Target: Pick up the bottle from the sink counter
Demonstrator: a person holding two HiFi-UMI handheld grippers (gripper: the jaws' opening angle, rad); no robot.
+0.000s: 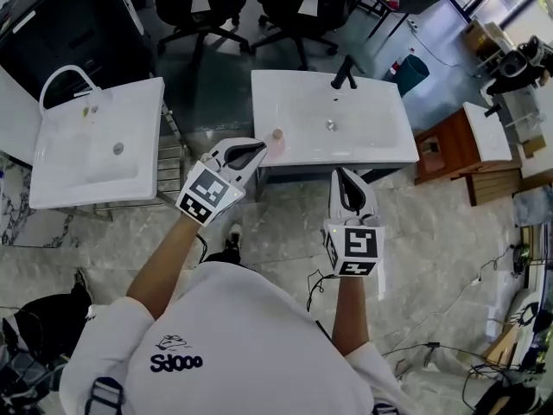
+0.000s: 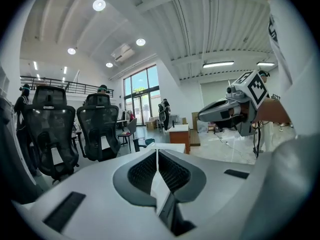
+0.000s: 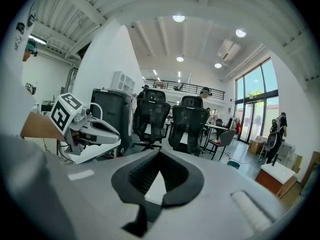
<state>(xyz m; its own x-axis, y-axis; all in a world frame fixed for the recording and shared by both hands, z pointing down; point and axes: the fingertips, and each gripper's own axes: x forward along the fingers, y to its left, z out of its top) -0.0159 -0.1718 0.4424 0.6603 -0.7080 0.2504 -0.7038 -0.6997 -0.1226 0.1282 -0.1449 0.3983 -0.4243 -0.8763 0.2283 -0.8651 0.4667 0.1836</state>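
A small pale pink bottle (image 1: 276, 136) stands upright at the front left corner of the white sink counter (image 1: 363, 150) in the head view. My left gripper (image 1: 262, 150) hovers just left of the bottle at the counter's edge, and its jaws are shut with nothing between them. My right gripper (image 1: 339, 173) hangs in front of the counter's front edge, also shut and empty. In the left gripper view the shut left gripper (image 2: 158, 152) points over the counter and the bottle is not visible. The right gripper view shows the right gripper (image 3: 159, 154) with its pads meeting.
A second white sink (image 1: 95, 145) with a curved tap stands to the left. A black tap (image 1: 344, 74) rises at the back of the middle counter. Black office chairs (image 1: 199, 7) stand behind, and a wooden cabinet (image 1: 449, 150) and a teal bin (image 1: 413, 72) are to the right.
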